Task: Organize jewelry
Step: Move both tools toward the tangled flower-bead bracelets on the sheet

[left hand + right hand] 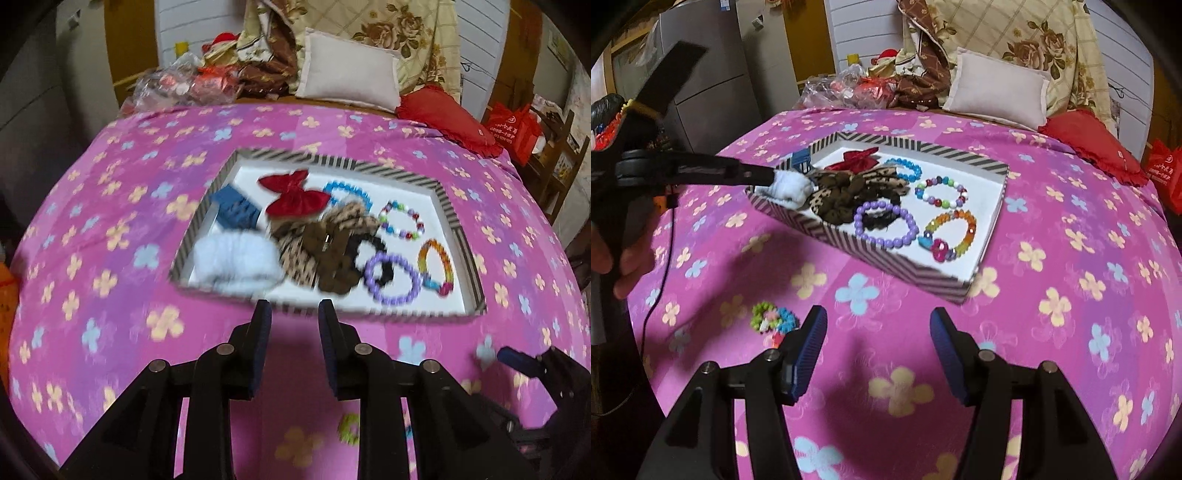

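Right tool [878, 325] spread and empty over the bed [1071, 229], left tool [294, 306] narrowly apart, empty, near the tray [871, 240]; last bracelet [774, 319] lies just left: judge straddle, pinch beads, lift.

1. Pink bedspread [1071, 206] with yellow and blue flowers
2. Black-and-white striped box [886, 254], white inside
3. Red bow [291, 194], purple bracelet [886, 225], rainbow bracelet [955, 234], blue bracelet [905, 168]
4. Leopard-print scrunchie [295, 240], white fluffy scrunchie [232, 258]
5. Green beaded piece [772, 319] on the bedspread
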Available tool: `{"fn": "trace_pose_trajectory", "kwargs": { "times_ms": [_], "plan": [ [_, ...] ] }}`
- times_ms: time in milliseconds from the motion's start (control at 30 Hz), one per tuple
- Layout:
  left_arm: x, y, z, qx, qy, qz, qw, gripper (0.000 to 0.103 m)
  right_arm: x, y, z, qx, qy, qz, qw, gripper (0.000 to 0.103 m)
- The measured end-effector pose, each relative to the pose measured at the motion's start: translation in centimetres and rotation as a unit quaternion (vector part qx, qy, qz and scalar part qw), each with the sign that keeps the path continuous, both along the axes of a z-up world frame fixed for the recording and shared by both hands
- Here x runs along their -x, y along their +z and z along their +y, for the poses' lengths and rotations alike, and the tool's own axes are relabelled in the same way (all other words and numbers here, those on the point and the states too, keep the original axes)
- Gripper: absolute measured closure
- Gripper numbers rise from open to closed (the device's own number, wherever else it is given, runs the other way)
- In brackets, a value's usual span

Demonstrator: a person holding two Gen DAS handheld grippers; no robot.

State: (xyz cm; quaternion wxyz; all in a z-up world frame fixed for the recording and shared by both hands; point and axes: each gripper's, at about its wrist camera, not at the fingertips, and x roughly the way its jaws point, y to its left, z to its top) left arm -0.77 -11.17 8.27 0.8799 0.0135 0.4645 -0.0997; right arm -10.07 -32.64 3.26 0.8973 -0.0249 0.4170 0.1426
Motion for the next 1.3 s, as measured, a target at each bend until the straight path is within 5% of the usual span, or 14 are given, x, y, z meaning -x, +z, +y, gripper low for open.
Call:
{"fn": "trace_pose_trajectory", "kwargs": {
  "times_ms": [533, 767, 933, 1133, 1300],
  "plan": [
    [4.5, -6.2, 1.4, -0.02, -0.007, 0.056, 0.9982, 0.087, 0.4, -4.2, 4.9, 0.071, 0.064, 0.048, 0.994, 0.042],
    [4.5, -6.2, 0.7, -0.011, -0.012, 0.058, 0.9982, 0.087, -0.3, -4.2, 4.1, 0.117, 0.027, 0.037, 0.992, 0.042],
    [4.7, -6.5, 0.4, -0.008, -0.019, 0.062, 0.9978, 0.087, -0.5, -3.4, 3.2, 0.048, 0.032, 0.045, 0.997, 0.042],
    [5.3, -6.7, 0.0, -0.021, -0.031, 0.064, 0.9972, 0.087, -1.3, -4.1, 4.2, 0.055, 0.041, 0.047, 0.997, 0.042],
    [5.6, -6.5, 0.2, -0.016, -0.033, 0.064, 0.9973, 0.087, -1.1, -4.0, 3.1, 0.123, 0.013, 0.047, 0.991, 0.042]
  ]
}}
